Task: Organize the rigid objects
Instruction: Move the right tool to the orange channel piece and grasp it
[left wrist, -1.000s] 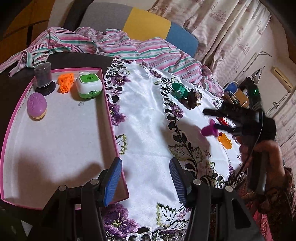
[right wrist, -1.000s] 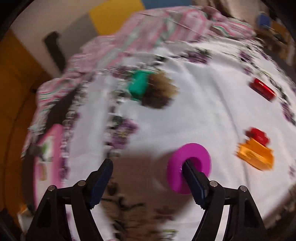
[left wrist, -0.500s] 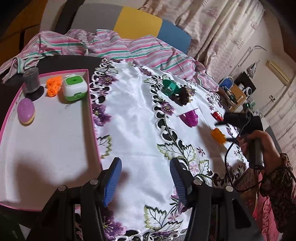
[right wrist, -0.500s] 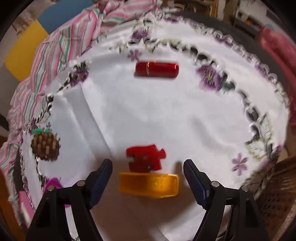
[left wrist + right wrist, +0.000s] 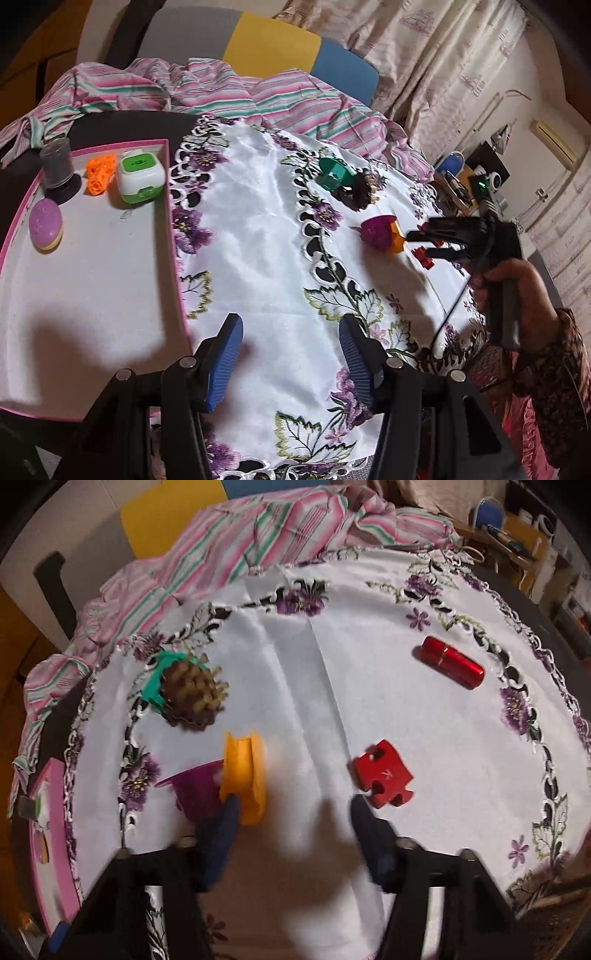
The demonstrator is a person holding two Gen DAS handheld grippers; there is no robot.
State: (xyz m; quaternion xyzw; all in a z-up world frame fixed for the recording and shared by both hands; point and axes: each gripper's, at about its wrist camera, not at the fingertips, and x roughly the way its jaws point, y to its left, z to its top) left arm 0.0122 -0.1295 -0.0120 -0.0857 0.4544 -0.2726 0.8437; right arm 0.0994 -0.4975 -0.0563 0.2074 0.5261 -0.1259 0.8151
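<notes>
Leftward, pink tray [image 5: 168, 177] holding green-white box [image 5: 140, 181], orange block [image 5: 99, 173], left tongs [image 5: 290, 363] open, empty, right tongs [image 5: 291, 834] closing, nothing between.

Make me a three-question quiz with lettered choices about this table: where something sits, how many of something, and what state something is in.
1. Where is the green-and-white cube box?
A. in the pink-rimmed tray
B. on the embroidered tablecloth
C. on the striped fabric

2. How many red things lie on the tablecloth?
A. one
B. two
C. four

3. How stands the left gripper?
A. clamped on a cup
B. open, nothing between
C. holding the tray

Answers: 1 A, it sits inside the rim; 2 B, a red puzzle piece and a red metallic cylinder; 3 B, only cloth shows between its blue pads.
</notes>
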